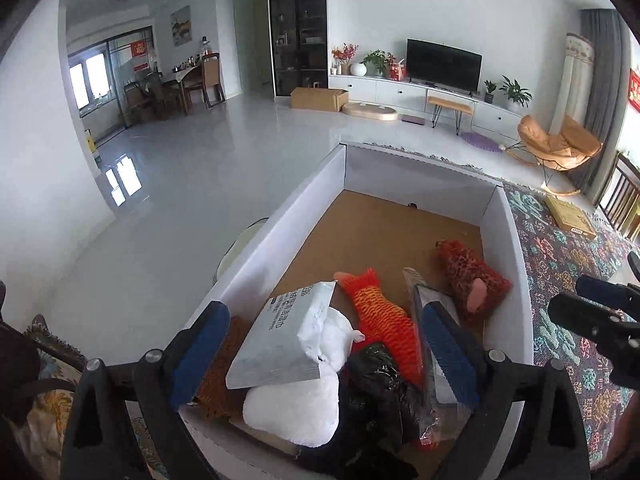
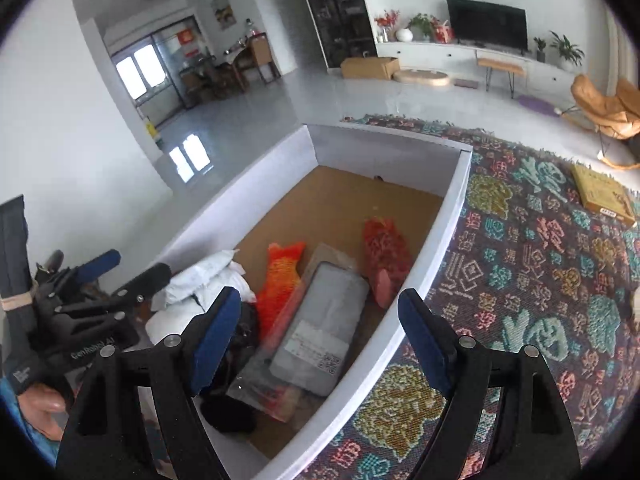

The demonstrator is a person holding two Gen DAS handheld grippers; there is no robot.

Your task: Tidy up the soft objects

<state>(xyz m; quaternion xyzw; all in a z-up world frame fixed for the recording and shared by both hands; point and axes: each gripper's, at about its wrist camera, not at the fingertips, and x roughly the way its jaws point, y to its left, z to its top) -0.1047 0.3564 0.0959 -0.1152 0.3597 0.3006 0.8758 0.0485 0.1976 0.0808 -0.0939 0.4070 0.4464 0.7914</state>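
A white box [image 1: 304, 208] [image 2: 448, 216] with a brown floor holds soft things: an orange fish toy [image 1: 376, 308] [image 2: 280, 280], a red patterned plush [image 1: 468, 276] [image 2: 386, 252], a white plush [image 1: 296, 408] [image 2: 172, 320], a grey mailer bag [image 1: 288, 340], a black bundle [image 1: 372, 384] and a clear-wrapped grey packet [image 2: 324, 328]. My left gripper [image 1: 320, 356] is open and empty above the near end of the box. My right gripper [image 2: 320, 336] is open and empty over the box's right side, and it shows at the right in the left wrist view [image 1: 600, 308].
The box sits on a patterned rug [image 2: 540, 264]. A flat yellow box [image 2: 602, 194] lies on the rug at the far right. Grey tiled floor [image 1: 180, 184] spreads to the left. A TV unit, bench and orange chair stand far behind.
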